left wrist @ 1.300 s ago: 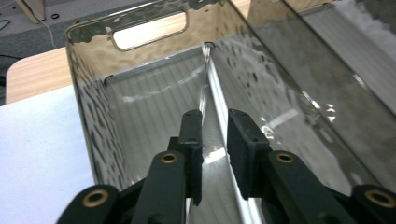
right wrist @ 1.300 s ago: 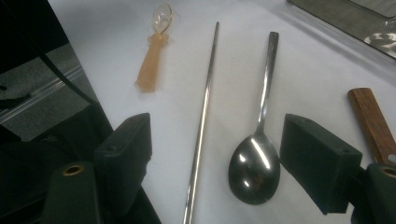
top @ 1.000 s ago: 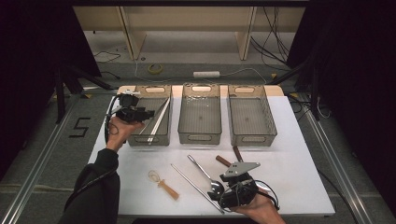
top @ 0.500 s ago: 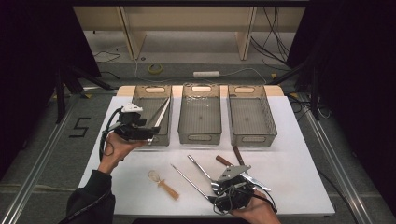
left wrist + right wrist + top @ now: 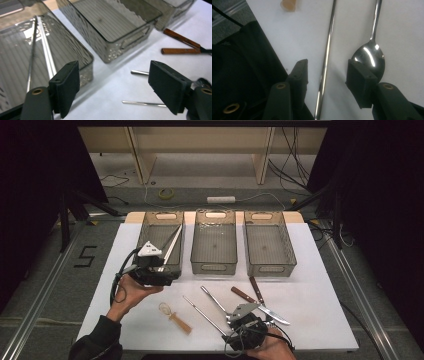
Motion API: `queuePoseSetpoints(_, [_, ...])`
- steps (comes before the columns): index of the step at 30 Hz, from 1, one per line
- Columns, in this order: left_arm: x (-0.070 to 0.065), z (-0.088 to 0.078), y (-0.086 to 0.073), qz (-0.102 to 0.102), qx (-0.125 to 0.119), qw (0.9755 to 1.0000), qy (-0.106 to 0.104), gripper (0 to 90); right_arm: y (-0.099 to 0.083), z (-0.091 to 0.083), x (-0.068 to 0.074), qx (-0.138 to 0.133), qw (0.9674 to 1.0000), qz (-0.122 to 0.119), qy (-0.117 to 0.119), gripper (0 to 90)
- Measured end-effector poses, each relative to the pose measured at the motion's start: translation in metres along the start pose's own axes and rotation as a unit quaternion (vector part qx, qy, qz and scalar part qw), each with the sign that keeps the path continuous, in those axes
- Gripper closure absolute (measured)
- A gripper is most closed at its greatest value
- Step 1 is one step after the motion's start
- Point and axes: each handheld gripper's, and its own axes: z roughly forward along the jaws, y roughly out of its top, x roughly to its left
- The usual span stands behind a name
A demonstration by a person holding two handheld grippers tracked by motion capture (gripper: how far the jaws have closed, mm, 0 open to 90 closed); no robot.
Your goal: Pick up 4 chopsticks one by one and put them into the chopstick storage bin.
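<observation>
Two grippers are working at once: your left gripper [image 5: 159, 270] is hanging by the left bin [image 5: 150, 220], where two rods [image 5: 42, 47] are lying, its fingers [image 5: 65, 87] released and just now opening with nothing between them. Your right gripper [image 5: 325, 72] is straddling the steel rod [image 5: 327, 50] on the worktop [image 5: 320, 295], fingers narrowing but not yet grasping it, spoon [image 5: 369, 56] just beside. Next, I judge, you are needing to clench on that rod alone and carry it to the left bin.

The surface [image 5: 320, 320] is plain white. Three smoky grey see-through bins [image 5: 215, 245] show ribbed floors. Both knives [image 5: 243, 294] have reddish-brown handles, the steel rod [image 5: 327, 53] and spoon [image 5: 369, 56] shine silver, and each tool's pads [image 5: 65, 87] are matt black.
</observation>
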Motion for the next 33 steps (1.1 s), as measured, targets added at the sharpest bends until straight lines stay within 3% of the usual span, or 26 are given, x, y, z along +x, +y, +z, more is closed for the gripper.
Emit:
queuePoseSetpoints(10, [-0.016, 0.004, -0.015, 0.008, 0.007, 0.9995, -0.03, 21.7, -0.002, 0.005, 0.001, 0.019, 0.9998, -0.008, -0.005, 62.9])
queuePoseSetpoints(21, [-0.034, 0.008, -0.031, 0.025, 0.011, 0.9984, -0.049, 20.9, -0.003, 0.01, 0.003, 0.039, 0.999, -0.02, -0.003, 71.5])
queuePoseSetpoints(33, [-0.039, 0.009, -0.043, 0.029, 0.017, 0.9981, -0.051, 20.7, -0.003, 0.012, 0.006, 0.042, 0.9986, -0.025, -0.022, 78.7])
